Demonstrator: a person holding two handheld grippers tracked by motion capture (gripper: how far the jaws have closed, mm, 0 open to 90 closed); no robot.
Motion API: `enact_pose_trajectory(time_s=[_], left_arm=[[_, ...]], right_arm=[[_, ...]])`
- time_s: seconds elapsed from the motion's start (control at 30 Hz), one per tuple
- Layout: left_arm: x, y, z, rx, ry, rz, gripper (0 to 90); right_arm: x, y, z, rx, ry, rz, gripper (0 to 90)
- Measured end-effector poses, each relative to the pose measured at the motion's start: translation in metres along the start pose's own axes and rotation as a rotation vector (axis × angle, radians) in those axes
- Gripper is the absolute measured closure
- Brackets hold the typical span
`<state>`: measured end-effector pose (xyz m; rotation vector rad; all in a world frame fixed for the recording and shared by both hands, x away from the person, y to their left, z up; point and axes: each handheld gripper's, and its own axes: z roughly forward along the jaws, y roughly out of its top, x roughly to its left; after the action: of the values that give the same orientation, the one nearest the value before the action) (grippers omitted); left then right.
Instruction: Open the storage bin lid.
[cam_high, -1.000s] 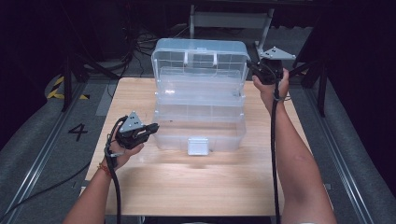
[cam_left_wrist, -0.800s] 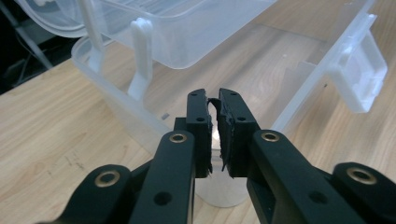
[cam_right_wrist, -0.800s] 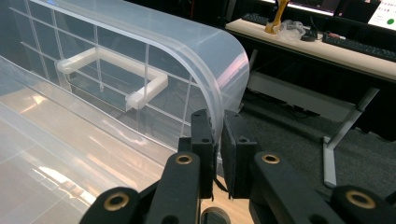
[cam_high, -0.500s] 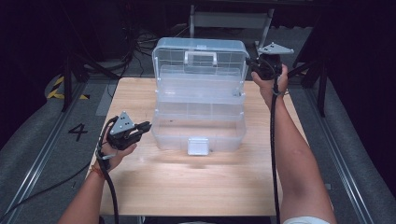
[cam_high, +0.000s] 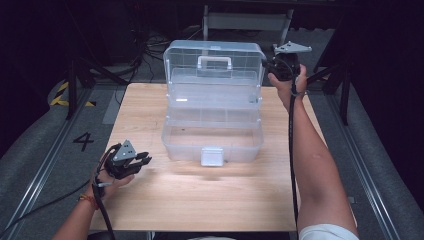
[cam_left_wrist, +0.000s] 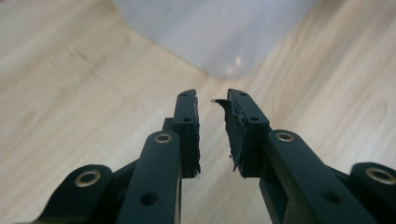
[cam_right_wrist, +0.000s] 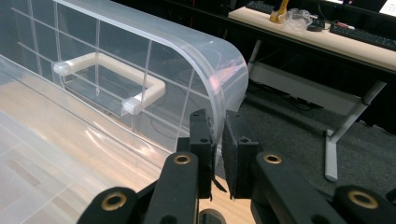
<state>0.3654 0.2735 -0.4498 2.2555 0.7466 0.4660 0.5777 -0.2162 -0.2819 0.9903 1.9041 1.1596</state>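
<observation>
Pinching the raised lid edge (cam_right_wrist: 219, 93) of the clear plastic tiered box (cam_high: 212, 135), right gripper (cam_right_wrist: 218, 140) fingers clamp it; left gripper (cam_left_wrist: 212, 126) fingers, just opening, empty, box ahead on wooden bench (cam_high: 200, 200).

Each hand carries a black two-jaw gripper: the left gripper (cam_high: 142, 161) and the right gripper (cam_high: 270, 64) each bear a grey three-cornered plate on top and trail a black cable. The jaws are matte black bars with brass-ringed screw holes and dark, frayed rubber pads. The person's forearms are bare; the left wrist wears an orange band (cam_high: 87, 200).
</observation>
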Motion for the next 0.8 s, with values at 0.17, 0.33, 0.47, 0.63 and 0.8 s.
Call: enact_pose_trajectory(time_s=[0.17, 0.33, 0.47, 0.63, 0.8], left_arm=[[-0.001, -0.01, 0.005, 0.002, -0.043, -0.04, 72.1], [-0.006, -0.013, 0.012, 0.008, -0.071, -0.045, 70.0], [-0.01, -0.013, 0.017, 0.023, -0.092, -0.043, 68.6], [-0.013, -0.012, 0.021, 0.031, -0.097, -0.03, 68.0], [-0.013, -0.014, 0.022, 0.032, -0.111, -0.035, 67.6]], right_arm=[[-0.004, 0.0, 0.005, 0.0, 0.013, 0.023, 83.6], [-0.007, 0.001, 0.01, 0.009, 0.016, 0.026, 83.6], [-0.008, 0.003, 0.013, 0.018, 0.02, 0.032, 83.5], [-0.011, 0.002, 0.018, 0.019, 0.024, 0.046, 83.5], [-0.013, 0.003, 0.023, 0.029, 0.027, 0.057, 83.4]])
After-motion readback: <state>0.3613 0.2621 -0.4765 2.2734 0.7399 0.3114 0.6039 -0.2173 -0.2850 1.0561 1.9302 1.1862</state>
